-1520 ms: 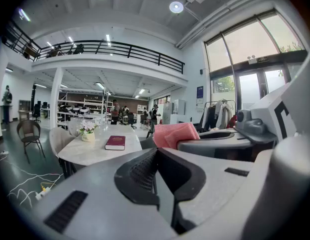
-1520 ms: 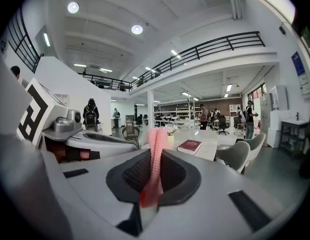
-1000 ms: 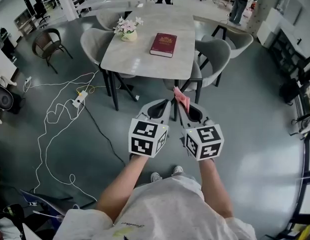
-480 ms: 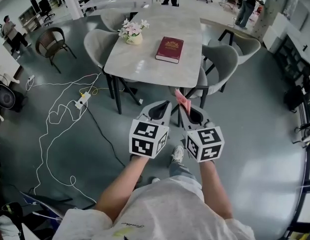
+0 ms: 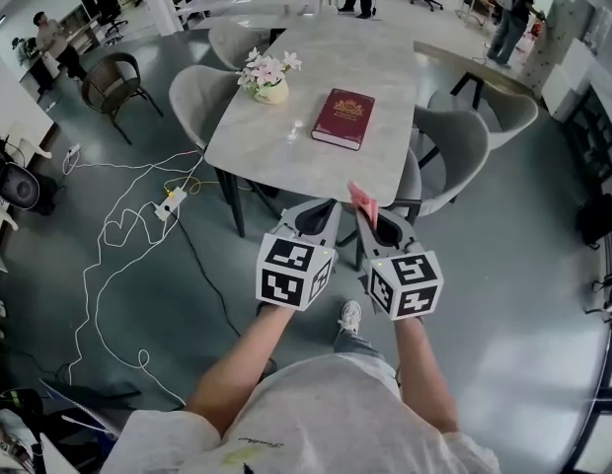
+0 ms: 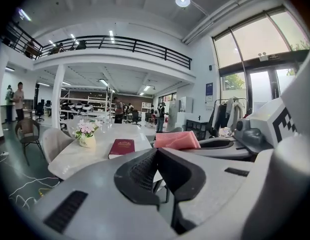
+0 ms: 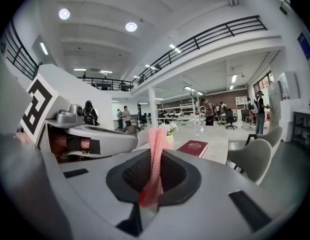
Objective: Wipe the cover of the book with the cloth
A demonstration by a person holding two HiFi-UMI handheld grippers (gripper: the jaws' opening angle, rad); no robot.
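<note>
Grey desk (image 5: 276,146) bears the book (image 5: 343,118) toward its right edge, well apart from the right gripper (image 5: 363,208), fingers pinching the cloth (image 5: 362,197), and the left gripper (image 5: 324,213), fingers pressed together: seemingly the approach, with reaching the cover next.

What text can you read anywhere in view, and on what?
Nothing can be read.
Book: gold emblem on the red cover, too small to read.
Shirt: a small line of print, blurred.
Wall sign: blue, too small to read.
</note>
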